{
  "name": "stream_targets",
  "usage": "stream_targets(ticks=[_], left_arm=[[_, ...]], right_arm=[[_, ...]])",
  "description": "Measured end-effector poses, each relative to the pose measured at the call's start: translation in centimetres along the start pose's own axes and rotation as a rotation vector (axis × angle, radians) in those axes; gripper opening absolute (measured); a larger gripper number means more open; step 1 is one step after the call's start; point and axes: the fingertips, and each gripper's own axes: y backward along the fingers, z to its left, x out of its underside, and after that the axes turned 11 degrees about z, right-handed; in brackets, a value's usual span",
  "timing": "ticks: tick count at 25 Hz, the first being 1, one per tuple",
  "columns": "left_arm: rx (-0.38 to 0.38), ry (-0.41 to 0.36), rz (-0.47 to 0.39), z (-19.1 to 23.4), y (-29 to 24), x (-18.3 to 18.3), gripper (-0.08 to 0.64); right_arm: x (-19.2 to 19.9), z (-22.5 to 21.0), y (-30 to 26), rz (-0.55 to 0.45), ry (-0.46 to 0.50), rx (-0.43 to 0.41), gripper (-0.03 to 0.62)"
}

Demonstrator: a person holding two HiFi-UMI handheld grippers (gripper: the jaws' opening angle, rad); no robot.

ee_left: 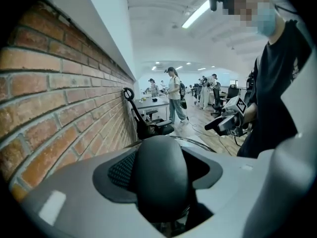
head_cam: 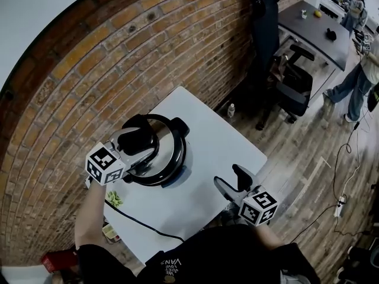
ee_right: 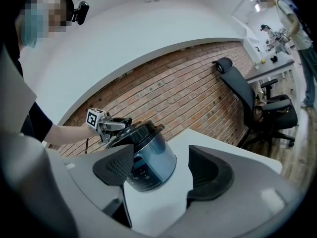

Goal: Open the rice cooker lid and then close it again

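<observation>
Lighting was pretty even overall, bright indoor office stuff coming from overhead. In the left gripper view a ceiling strip light (ee_left: 197,14) blew out to pure white, and smaller ceiling lights glowed far down the room. In the head view the white table (head_cam: 231,152) came out bright but not clipped, and the shiny rice cooker lid (head_cam: 170,151) picked up pale reflections. Shadows on the table were soft and faint. Heavy fisheye everywhere: the brick wall (head_cam: 118,52) bowed into a big curve, and the corners went black in both gripper views. The lid handle (ee_left: 162,175), right up against the lens, looked soft and dark, with little detail.
</observation>
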Motion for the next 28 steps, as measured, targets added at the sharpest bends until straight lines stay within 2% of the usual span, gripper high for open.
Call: stream_targets(ticks=[8,12,28], left_arm=[[0.022,-0.024,0.000,-0.14,-0.13,-0.14,0.278],[0.052,-0.077,0.010,-0.58,-0.38,-0.23,0.278],[0.163,-0.153,-0.002,-0.58,-0.35,-0.07,0.278]], right_arm=[[0.19,-0.27,-0.11,0.003,-0.012,0.000,0.338],[0.30,0.02,-0.38,0.002,-0.012,-0.003,0.339],[0.40,-0.17,0.15,0.004,-0.007,0.010,0.337]])
